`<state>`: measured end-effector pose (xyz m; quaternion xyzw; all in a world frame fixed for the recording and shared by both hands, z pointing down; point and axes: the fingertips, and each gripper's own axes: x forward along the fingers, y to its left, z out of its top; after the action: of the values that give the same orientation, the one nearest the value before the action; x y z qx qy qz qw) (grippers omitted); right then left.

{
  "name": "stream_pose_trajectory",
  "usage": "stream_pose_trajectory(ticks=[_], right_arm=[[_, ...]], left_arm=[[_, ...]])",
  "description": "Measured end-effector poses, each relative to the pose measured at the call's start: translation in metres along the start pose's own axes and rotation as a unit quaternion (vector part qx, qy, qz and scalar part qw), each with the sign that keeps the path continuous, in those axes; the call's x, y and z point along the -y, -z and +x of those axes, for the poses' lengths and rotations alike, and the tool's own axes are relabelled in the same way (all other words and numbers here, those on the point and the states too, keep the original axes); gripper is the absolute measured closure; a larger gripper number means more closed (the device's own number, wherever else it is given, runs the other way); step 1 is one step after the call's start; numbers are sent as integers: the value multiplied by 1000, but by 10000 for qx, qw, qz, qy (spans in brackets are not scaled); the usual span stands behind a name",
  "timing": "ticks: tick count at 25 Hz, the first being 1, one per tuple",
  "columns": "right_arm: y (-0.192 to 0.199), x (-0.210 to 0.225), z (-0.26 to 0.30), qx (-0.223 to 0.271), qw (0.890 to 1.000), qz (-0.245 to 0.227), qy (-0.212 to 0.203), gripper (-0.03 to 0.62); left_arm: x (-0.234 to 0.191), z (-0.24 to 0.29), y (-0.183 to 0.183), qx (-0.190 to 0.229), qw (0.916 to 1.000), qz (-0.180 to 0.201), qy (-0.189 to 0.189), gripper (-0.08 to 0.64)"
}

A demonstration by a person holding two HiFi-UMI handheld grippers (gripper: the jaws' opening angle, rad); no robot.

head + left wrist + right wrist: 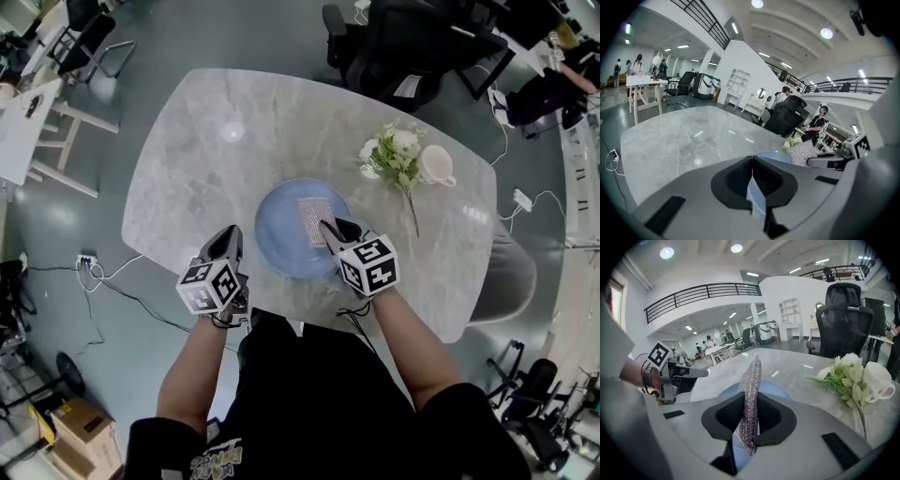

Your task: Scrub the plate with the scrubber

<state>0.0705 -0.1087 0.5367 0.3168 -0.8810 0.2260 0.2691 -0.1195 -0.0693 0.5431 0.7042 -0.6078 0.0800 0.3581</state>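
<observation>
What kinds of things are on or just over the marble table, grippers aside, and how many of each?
plate: 1
scrubber: 1
cup: 1
flower bunch: 1
Total: 4

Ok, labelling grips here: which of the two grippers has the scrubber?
The right gripper, shut on the sparkly mesh scrubber; the left gripper pinches the blue plate by its rim instead.
</observation>
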Motion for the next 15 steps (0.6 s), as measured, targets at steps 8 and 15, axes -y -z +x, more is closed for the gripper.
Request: stream_pose_trajectory(ticks=[8, 15], right_arm=[[-11, -12, -62, 468, 9986, -132, -205, 518], [-7, -34, -97, 634, 9977, -102, -227, 518]], left_arm=[[79, -54, 4, 454, 9951, 632, 604, 541], [110, -99, 9, 679, 9900, 829, 916, 541]])
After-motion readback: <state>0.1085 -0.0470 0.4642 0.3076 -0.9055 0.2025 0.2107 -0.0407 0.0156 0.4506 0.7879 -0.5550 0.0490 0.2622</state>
